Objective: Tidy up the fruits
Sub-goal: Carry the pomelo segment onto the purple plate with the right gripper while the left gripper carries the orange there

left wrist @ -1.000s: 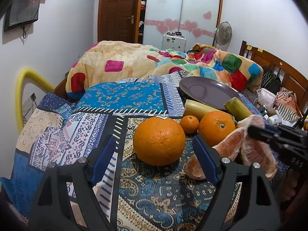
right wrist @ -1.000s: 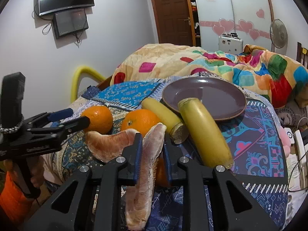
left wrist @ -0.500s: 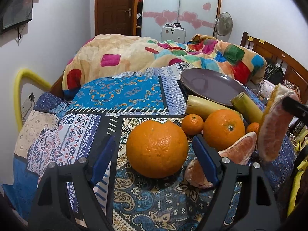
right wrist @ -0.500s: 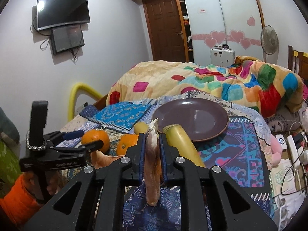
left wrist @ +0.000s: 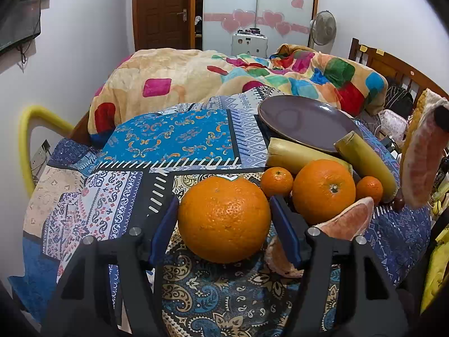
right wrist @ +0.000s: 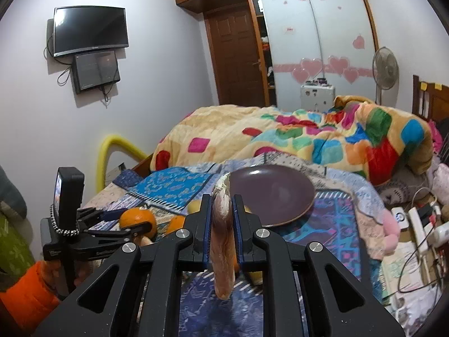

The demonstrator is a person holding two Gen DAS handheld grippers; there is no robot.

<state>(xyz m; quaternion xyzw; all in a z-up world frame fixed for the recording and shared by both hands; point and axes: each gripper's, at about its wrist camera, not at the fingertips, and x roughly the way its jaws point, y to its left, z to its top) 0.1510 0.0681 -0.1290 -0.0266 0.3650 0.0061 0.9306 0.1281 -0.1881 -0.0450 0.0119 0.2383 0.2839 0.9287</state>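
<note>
In the left wrist view my left gripper (left wrist: 224, 219) has its blue pads on both sides of a big orange (left wrist: 224, 220) resting on the patterned cloth; the pads look touching it. Behind lie a second orange (left wrist: 324, 191), two small tangerines (left wrist: 276, 181), two banana pieces (left wrist: 364, 160), a pomelo segment (left wrist: 348, 221) and a purple plate (left wrist: 306, 120). My right gripper (right wrist: 221, 213) is shut on another pomelo segment (right wrist: 223, 241), held upright above the fruit; it shows at the right of the left view (left wrist: 423, 163). The plate (right wrist: 275, 193) lies ahead of it.
A colourful blanket (right wrist: 294, 137) is heaped on the bed behind the plate. A yellow padded rail (left wrist: 28, 140) stands at the left. Cables and small devices (right wrist: 418, 224) lie at the right. A wooden headboard (left wrist: 393, 64) is at far right.
My right gripper lifted the pomelo segment off the cloth and turned it upright, away from the fruit pile. My left gripper moved in around the big orange and its pads narrowed onto it.
</note>
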